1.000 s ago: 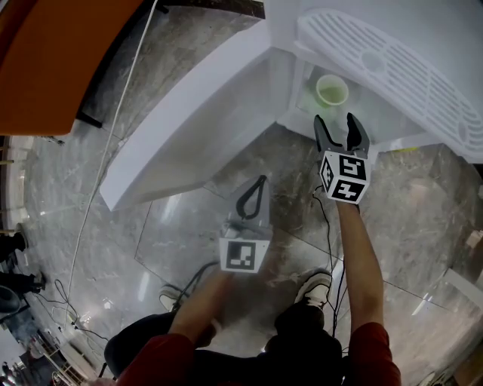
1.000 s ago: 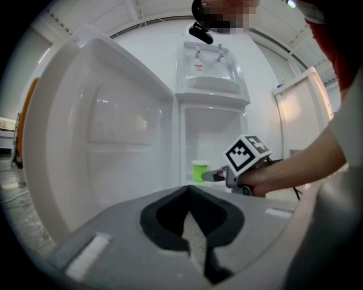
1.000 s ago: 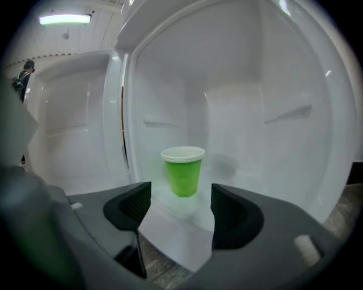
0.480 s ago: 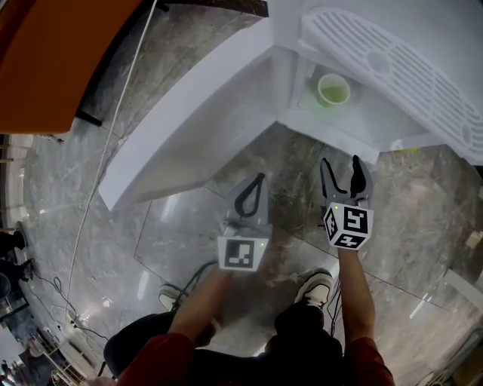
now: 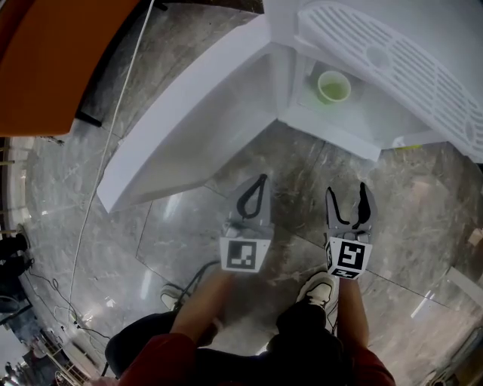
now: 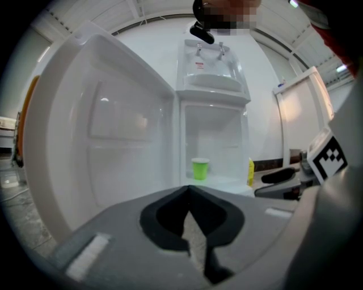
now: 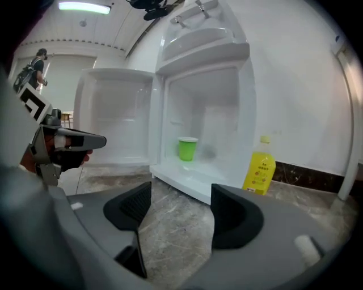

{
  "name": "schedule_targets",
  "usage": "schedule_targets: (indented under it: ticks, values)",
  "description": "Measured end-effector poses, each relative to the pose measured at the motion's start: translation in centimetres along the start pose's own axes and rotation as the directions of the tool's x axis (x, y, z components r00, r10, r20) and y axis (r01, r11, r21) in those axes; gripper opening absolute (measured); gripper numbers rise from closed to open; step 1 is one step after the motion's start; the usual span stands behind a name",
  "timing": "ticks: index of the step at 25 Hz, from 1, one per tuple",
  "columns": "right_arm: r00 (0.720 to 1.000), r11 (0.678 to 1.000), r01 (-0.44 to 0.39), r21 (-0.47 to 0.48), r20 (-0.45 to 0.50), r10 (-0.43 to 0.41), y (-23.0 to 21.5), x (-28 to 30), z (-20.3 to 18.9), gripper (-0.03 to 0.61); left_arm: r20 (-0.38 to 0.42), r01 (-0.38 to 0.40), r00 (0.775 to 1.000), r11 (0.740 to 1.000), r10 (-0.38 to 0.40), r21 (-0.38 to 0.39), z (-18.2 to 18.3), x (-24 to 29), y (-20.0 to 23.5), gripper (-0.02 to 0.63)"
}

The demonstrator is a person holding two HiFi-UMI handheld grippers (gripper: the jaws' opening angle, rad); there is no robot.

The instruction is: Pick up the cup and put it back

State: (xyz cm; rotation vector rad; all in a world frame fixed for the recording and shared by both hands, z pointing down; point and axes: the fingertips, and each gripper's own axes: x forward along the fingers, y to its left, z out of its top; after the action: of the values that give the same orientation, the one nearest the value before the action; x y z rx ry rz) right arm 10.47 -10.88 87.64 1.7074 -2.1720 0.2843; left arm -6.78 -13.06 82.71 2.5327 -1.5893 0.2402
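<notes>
Grey marble floor under me; white fridge upper right, its door swung open; orange surface upper left; ceiling strip light on.

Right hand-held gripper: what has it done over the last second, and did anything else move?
The right hand-held gripper drew back, away from the threshold of the open white fridge, with its jaws apart and empty throughout. The small green plastic cup stayed on the fridge floor, untouched. The left hand-held gripper stayed put, jaws together.
</notes>
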Motion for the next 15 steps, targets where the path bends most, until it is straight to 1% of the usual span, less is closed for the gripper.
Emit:
schedule_targets:
  ticks: [4,8,15]
  values:
    - [1.0,1.0,-0.006,0.001,-0.002,0.006,0.51,-0.14,-0.08,0.313,-0.009,0.008,1.0,1.0,-0.008,0.01,-0.25,-0.01,-0.16,0.0]
    - [1.0,1.0,-0.01,-0.023,0.001,0.01,0.7,0.11,-0.13,0.313,-0.013,0.013,1.0,1.0,-0.013,0.002,-0.41,-0.12,-0.53,0.0]
    - [1.0,1.0,0.0,-0.01,0.0,0.0,0.55,0.05,-0.14,0.313,-0.008,0.011,1.0,1.0,-0.011,-0.003,-0.35,-0.03,-0.46,0.0]
